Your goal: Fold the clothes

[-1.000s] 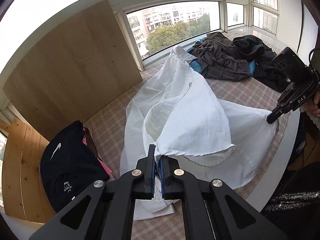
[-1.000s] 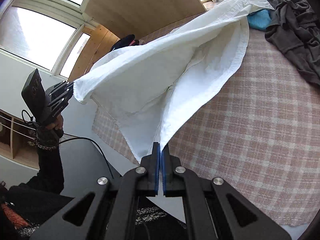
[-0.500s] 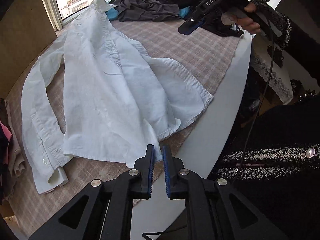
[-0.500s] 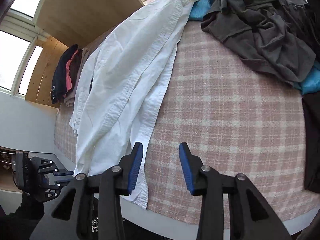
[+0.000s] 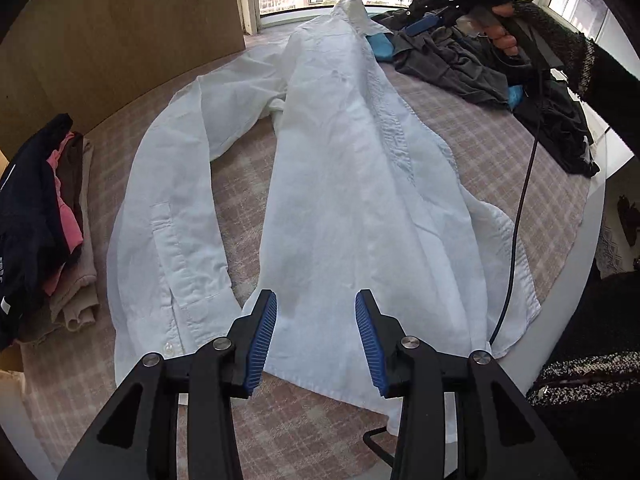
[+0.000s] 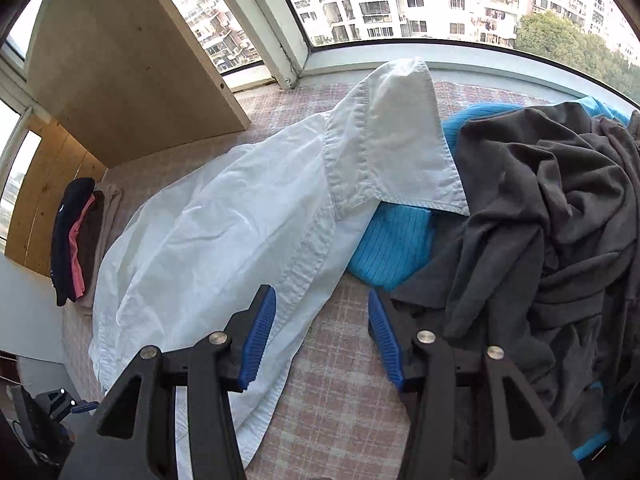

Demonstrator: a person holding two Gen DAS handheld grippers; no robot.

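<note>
A white button-up shirt (image 5: 344, 184) lies spread on the pink checked tablecloth (image 5: 500, 168), collar at the far end and hem toward me. My left gripper (image 5: 316, 332) is open and empty just above the hem. My right gripper (image 6: 322, 336) is open and empty beside the shirt's shoulder (image 6: 224, 248), below the upturned collar (image 6: 396, 148). The right gripper also shows in the left wrist view (image 5: 432, 20), held over the far clothes pile.
A heap of dark grey clothes (image 6: 544, 232) with a blue garment (image 6: 392, 240) lies right of the collar. A folded stack of navy, pink and beige clothes (image 5: 44, 232) sits at the left. A wooden board (image 5: 120, 32) stands behind. The table edge (image 5: 576, 264) curves at right.
Both grippers let go of the shirt and opened wide. The shirt now lies flat on the table. My right gripper moved up to the collar end; my left stayed at the hem.
</note>
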